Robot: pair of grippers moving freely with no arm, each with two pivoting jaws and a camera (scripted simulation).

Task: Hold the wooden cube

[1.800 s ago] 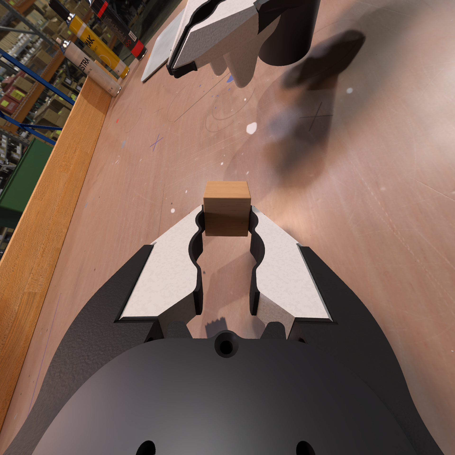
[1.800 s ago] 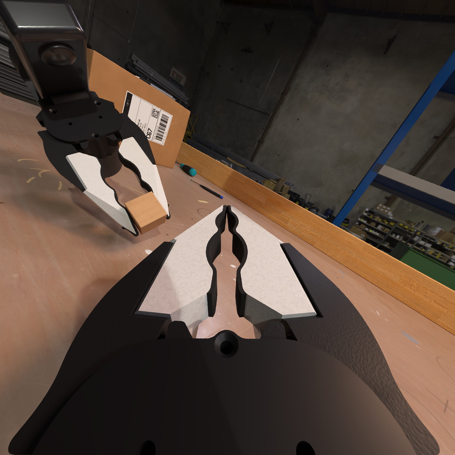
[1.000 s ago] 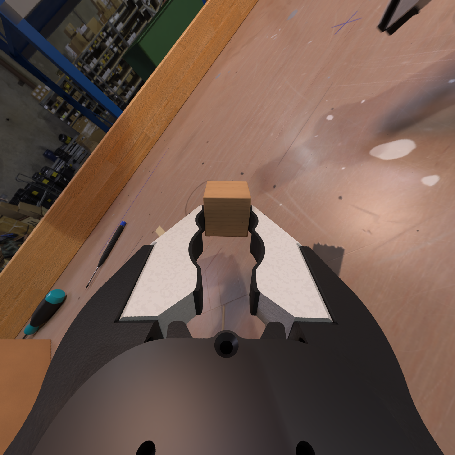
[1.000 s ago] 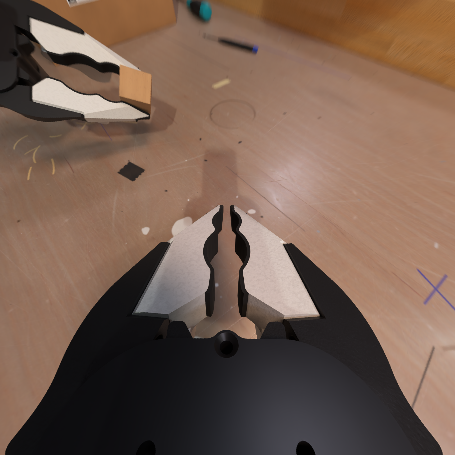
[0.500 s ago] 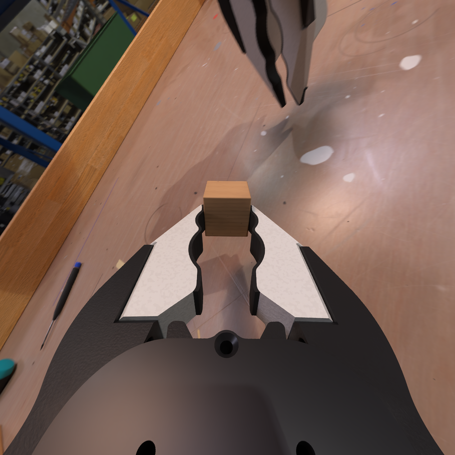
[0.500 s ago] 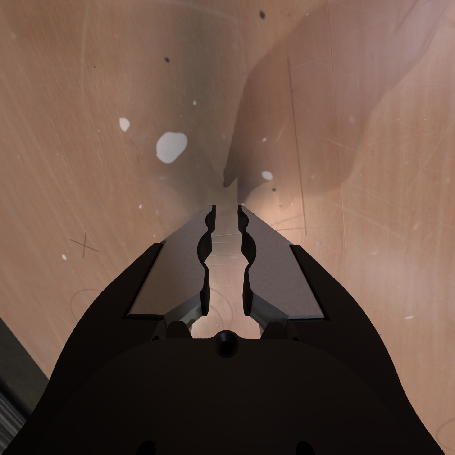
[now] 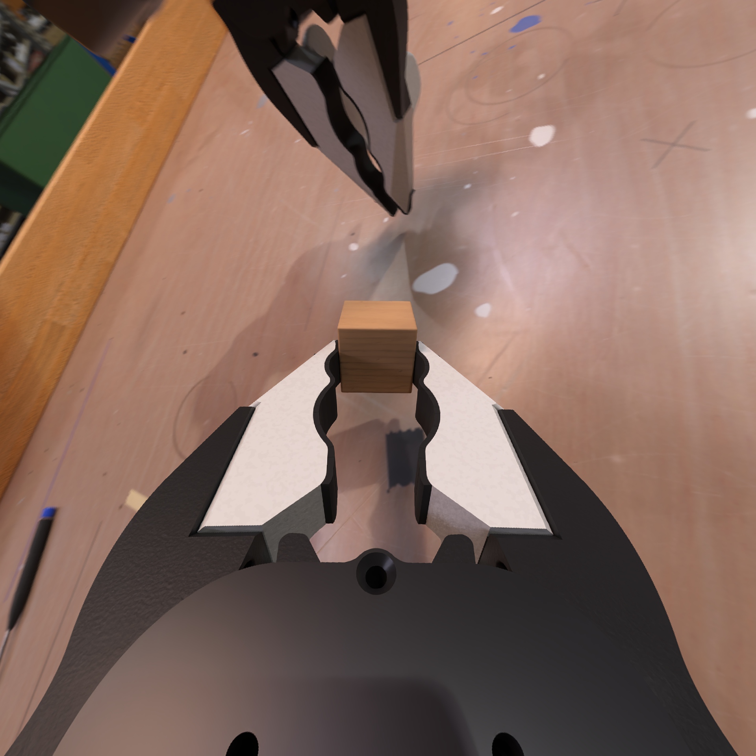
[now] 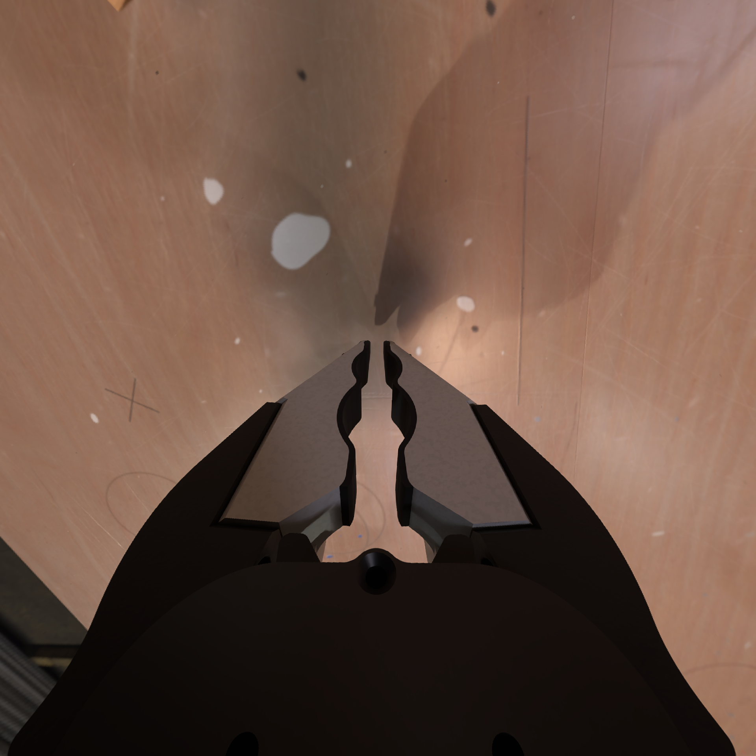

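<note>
The wooden cube [image 7: 376, 347] is a small light-brown block. My left gripper [image 7: 376, 356] is shut on it, the white fingertips [image 7: 311, 376] pressing its two sides, and holds it above the table [image 7: 572, 368]. My right gripper [image 7: 399, 204] shows beyond the cube in the left wrist view, pointing down at the table with its tips close to the surface. In the right wrist view the right gripper [image 8: 376, 343] is shut on nothing, with only a thin slit between its tips. A light-brown corner at the top edge [image 8: 116, 3] may be the cube.
A raised wooden rail [image 7: 82, 184] runs along the table's left side, with a green bin [image 7: 41, 102] past it. A thin blue-tipped screwdriver [image 7: 28, 572] lies at the lower left. A black patch [image 7: 403, 458] and white paint blots [image 8: 300, 241] mark the tabletop.
The right gripper has come closer to the table and nearer the cube, and its fingers have narrowed to a slit. The left gripper still holds the cube and has swung slightly.
</note>
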